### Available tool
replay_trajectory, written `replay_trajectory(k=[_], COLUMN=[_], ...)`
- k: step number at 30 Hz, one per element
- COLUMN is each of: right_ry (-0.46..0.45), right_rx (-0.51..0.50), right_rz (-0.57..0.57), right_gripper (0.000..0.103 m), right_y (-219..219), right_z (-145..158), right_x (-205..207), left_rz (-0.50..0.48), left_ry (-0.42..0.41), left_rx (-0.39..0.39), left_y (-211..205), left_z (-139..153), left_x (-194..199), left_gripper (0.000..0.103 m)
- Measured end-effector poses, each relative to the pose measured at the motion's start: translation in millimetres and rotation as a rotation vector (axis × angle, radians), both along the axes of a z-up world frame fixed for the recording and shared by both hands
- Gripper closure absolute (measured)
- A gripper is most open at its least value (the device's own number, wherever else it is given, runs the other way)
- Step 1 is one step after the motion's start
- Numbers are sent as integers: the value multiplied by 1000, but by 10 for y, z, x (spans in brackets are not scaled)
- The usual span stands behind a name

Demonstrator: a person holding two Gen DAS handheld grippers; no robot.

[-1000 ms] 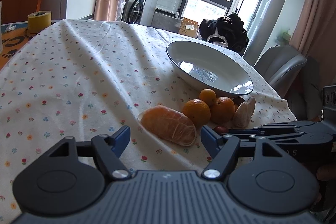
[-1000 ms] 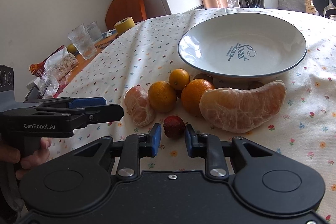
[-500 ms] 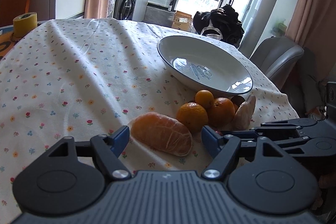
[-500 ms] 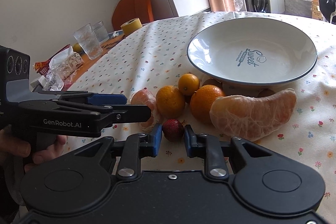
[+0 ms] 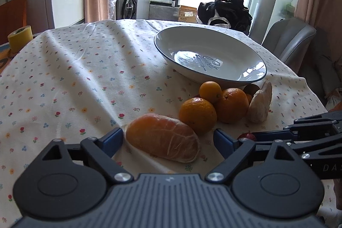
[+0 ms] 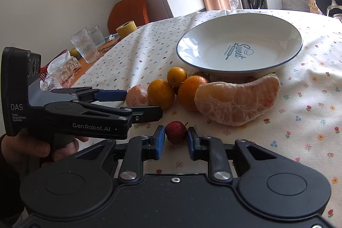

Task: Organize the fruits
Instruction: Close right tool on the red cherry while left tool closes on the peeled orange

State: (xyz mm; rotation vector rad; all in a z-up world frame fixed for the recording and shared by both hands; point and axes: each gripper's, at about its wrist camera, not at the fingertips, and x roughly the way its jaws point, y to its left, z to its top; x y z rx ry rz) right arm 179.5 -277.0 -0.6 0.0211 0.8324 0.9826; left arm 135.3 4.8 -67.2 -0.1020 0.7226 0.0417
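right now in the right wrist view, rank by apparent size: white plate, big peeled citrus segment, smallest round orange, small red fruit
1. white plate with dark rim
2. big peeled citrus segment, though it is nearer the camera
3. smallest round orange fruit
4. small red fruit, close to the orange, so unsure

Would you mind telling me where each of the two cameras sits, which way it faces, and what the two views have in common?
Left wrist: rides on the left gripper, looking along its wide-open fingers across the table at a peeled segment, with the right gripper entering from the right.
Right wrist: rides on the right gripper, looking over a small red fruit between its fingers, with the left gripper and the hand holding it at left.
Shared: white plate, oranges, yellow tape roll, washing machine.
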Motion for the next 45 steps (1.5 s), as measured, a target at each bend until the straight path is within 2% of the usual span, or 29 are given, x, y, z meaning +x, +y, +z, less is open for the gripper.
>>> replay_trajectory(k=[5, 10, 14, 16, 17, 18, 20, 23, 31, 37, 45], right_ry=[2, -1, -3, -6, -5, -5, -6, -8, -14, -20, -35], right_rx=[3, 5, 11, 11, 13, 13, 14, 17, 20, 23, 22], right_rz=[-21, -25, -13, -9, -8, -9, -13, -17, -17, -23, -43], right_gripper=[79, 79, 79, 79, 79, 79, 79, 79, 79, 79, 79], right_y=[-98, -116, -95, -94, -100, -105, -122, -133, -150, -170, -267], right_z=[-13, -18, -21, -22, -22, -22, -22, -14, -6, 22, 113], right_x=[3, -1, -33, -47, -49, -49, -47, -46, -55, -55, -26], left_rz=[9, 9, 27, 32, 40, 52, 75, 81, 98, 100, 144], left_ry=[1, -4, -19, -21, -22, -21, -16, -10, -3, -15, -1], left_rx=[45, 66, 23, -5, -8, -13, -31, -78, -58, -67, -35], left_y=[-46, -36, 54, 105, 118, 139, 201, 292, 293, 256, 241], left_z=[-16, -15, 17, 36, 45, 59, 76, 93, 139, 168, 85], left_x=[44, -20, -98, -122, -131, -143, -154, -174, -241, -148, 30], left_gripper=[13, 20, 33, 36, 43, 58, 70, 71, 73, 54, 54])
